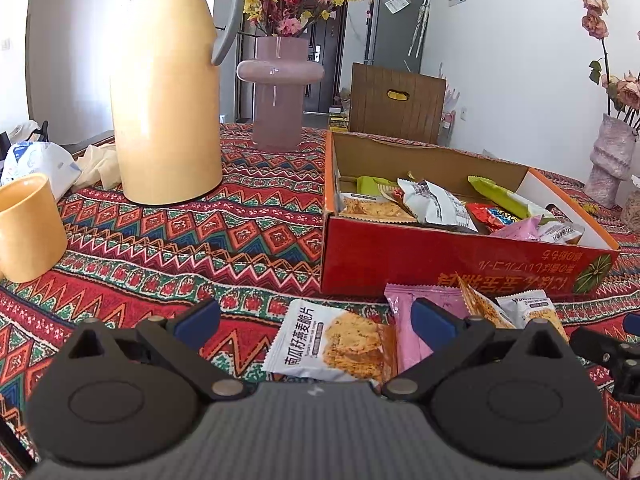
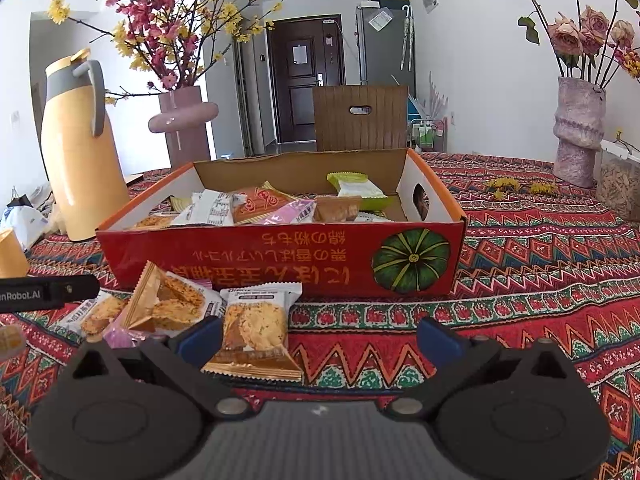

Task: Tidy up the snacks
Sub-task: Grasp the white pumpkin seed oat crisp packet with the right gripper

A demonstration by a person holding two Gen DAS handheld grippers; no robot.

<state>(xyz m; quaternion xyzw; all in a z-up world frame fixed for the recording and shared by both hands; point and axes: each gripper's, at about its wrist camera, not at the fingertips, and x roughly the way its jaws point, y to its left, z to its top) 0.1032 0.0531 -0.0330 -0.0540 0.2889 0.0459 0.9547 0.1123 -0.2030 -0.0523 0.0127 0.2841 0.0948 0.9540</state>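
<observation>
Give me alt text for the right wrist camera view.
The open right gripper hovers over a cookie packet on a patterned tablecloth, facing a red cardboard box filled with snack packets. A yellow thermos stands behind on the left.

Left tongs (image 1: pixel 316 320) are held low and level, jaws spread wide, nothing gripped between the blue fingertips (image 1: pixel 200 316). Right tongs (image 2: pixel 320 338) are likewise held low, jaws wide apart, nothing clamped. Part of the right tongs is seen at the left view's right edge, so the two are kept side by side, close.
</observation>
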